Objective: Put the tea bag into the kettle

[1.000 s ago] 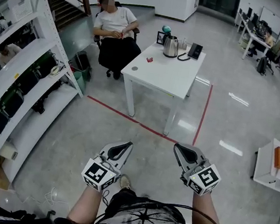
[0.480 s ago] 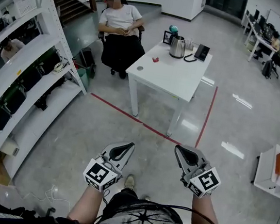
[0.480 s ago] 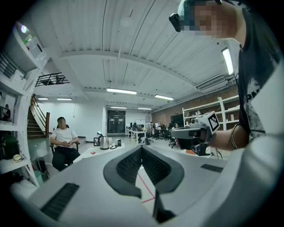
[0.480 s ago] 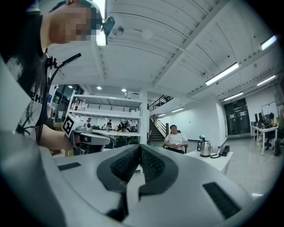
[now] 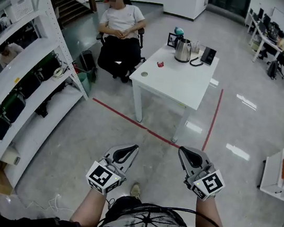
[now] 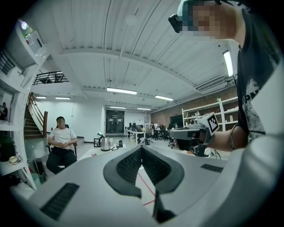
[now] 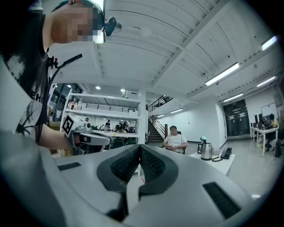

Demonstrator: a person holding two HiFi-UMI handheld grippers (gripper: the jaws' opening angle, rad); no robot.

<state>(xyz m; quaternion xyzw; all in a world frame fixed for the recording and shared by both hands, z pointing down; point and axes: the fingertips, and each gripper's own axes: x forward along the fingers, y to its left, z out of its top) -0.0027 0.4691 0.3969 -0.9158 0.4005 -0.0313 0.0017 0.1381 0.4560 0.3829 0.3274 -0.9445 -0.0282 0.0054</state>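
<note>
A steel kettle (image 5: 182,50) stands at the far end of a white table (image 5: 180,87), well ahead of me across the floor. A small red thing (image 5: 160,64), probably the tea bag, lies on the table to the kettle's near left. My left gripper (image 5: 133,147) and right gripper (image 5: 182,149) are held level side by side, far short of the table, both shut with nothing in them. The left gripper view shows the kettle (image 6: 105,143) small in the distance past the touching jaw tips. It stands at the right in the right gripper view, kettle (image 7: 206,151).
A person sits in a chair (image 5: 120,28) behind the table's left corner. White shelving (image 5: 25,82) runs along the left. A red tape line (image 5: 145,128) crosses the floor before the table. A phone (image 5: 208,55) lies next to the kettle. A low white table (image 5: 280,176) stands right.
The table, kettle and seated person have come nearer and sit lower in the head view. Both grippers were carried forward together, still shut and side by side.
</note>
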